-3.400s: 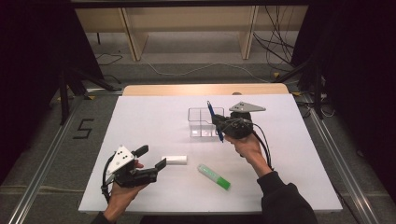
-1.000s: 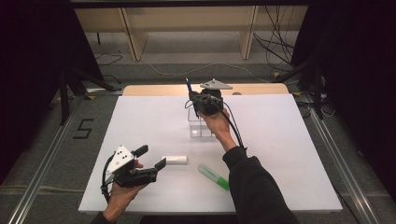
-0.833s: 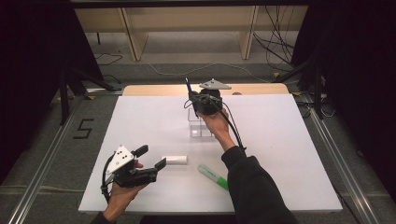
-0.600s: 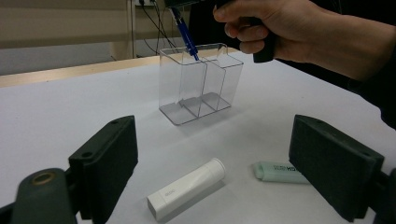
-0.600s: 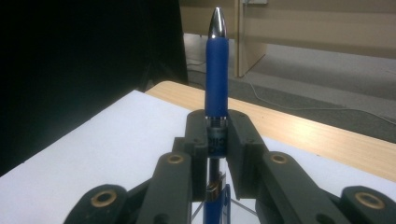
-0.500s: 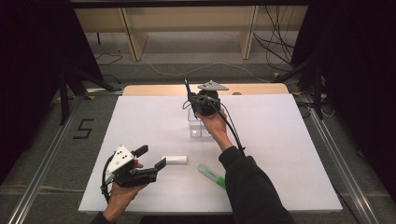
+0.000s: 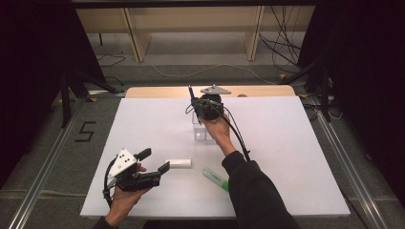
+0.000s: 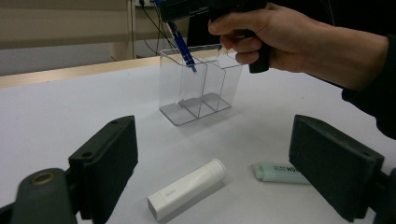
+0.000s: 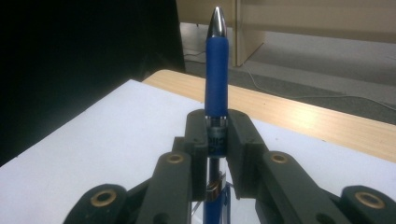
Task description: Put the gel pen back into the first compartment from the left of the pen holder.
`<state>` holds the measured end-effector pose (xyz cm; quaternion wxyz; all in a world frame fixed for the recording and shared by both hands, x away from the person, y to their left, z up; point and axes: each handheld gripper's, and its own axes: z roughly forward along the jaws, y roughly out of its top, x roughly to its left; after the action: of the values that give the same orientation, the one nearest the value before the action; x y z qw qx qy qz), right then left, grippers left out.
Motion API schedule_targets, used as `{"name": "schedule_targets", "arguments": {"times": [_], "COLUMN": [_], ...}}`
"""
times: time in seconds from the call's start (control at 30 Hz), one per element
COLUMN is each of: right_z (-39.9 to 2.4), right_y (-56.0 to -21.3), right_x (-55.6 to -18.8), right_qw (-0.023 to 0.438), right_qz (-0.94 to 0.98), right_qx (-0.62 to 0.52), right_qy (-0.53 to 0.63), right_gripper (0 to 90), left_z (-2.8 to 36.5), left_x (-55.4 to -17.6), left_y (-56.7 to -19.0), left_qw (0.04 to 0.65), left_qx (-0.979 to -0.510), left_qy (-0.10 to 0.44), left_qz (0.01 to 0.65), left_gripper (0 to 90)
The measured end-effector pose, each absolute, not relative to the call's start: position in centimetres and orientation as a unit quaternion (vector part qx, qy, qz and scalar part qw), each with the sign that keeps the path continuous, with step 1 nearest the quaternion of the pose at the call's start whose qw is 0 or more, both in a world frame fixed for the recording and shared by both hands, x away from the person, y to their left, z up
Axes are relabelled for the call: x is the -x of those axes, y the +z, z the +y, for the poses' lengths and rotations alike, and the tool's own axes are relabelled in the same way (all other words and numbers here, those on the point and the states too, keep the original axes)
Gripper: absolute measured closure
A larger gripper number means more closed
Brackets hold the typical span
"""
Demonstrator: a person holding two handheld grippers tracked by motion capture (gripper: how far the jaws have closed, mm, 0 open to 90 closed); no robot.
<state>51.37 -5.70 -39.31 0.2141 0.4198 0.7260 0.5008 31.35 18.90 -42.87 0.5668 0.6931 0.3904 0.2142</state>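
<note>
**Pen held over the clear organizer**

Pen [image 9: 216, 70] is blue, with a silver tip, and the right gripper [image 9: 216, 135] has its two black jaws pressed together on the barrel. In the right gripper view the pen stands straight up between the jaws, tip pointing away from the camera. In the left gripper view its lower end is just inside the top of the left compartment of the clear organizer [image 8: 201, 84], tilted. The organizer stands near the far edge of the white table [image 7: 296, 143].

The left gripper [image 7: 150, 164] rests in the hand at the near left, its jaws wide apart with nothing between them. Just beyond them lies a white tube [image 8: 187, 189] with small grey print which I cannot read. Beside it lies a green highlighter [image 8: 280, 171]; its dark letters are partly hidden, unclear.
</note>
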Motion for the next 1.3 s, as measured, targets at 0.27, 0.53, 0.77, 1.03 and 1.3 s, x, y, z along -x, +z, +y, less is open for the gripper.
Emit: {"name": "schedule_targets", "arguments": {"times": [0.27,0.53,0.77,1.03,1.3], "right_z": [-5.5,-5.6,-6.2,-7.5,-9.1], "right_y": [-39.9,-40.0,-39.1,-37.8,-37.1], "right_x": [-51.3,-51.2,-50.6,-48.6,-46.2], "right_qw": [0.212,0.211,0.196,0.184,0.155], "right_qz": [0.733,0.735,0.739,0.755,0.779], "right_qx": [-0.419,-0.426,-0.432,-0.423,-0.394], "right_qy": [0.491,0.483,0.478,0.465,0.462], "right_gripper": [79.7,79.0,48.5,33.9,31.6], "left_z": [18.9,18.9,19.0,18.9,18.9], "left_x": [-31.3,-31.4,-31.3,-31.4,-31.4], "left_y": [-42.9,-42.9,-42.9,-42.9,-42.9], "left_qw": [0.567,0.566,0.566,0.566,0.566], "left_qx": [-0.693,-0.694,-0.693,-0.692,-0.692], "left_qy": [0.213,0.213,0.214,0.214,0.214], "left_qz": [0.391,0.391,0.391,0.393,0.393], "left_gripper": [15.0,15.0,15.0,15.0,15.0]}}
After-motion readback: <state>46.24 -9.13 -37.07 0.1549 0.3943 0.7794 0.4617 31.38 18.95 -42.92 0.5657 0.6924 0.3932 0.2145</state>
